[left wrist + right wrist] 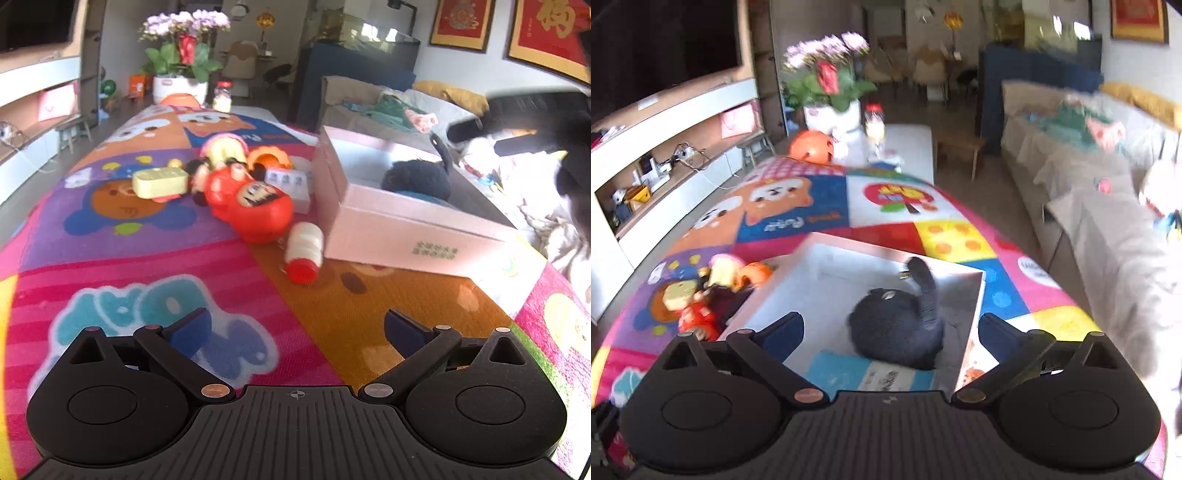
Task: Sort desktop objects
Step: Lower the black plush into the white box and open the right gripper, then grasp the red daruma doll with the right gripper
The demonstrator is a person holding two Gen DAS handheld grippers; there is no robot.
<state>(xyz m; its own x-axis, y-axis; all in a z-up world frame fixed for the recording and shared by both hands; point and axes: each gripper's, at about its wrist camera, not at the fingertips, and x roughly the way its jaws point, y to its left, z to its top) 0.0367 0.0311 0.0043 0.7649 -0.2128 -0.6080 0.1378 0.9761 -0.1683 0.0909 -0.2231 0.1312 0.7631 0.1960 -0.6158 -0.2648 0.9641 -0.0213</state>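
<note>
A pink box [399, 218] stands open on the colourful table mat, with a dark fuzzy pouch [417, 179] inside. In the right wrist view the pouch [897, 328] lies in the box [827, 280] beside a blue card [842, 369]. Left of the box lies a pile: a red daruma doll [251, 203], a yellow case [159, 182], a white pack [291, 184], an orange toy [269, 157]. A white bottle with a red cap [304, 251] lies nearest. My left gripper [297, 328] is open above the mat, short of the bottle. My right gripper [890, 332] is open above the box, empty.
A flower pot [181, 86], an orange bowl [179, 99] and a jar [222, 96] stand at the table's far end. A sofa [1108, 229] with clothes runs along the right. A low TV cabinet [665, 177] runs along the left. The right gripper's dark body [535, 122] shows blurred at right.
</note>
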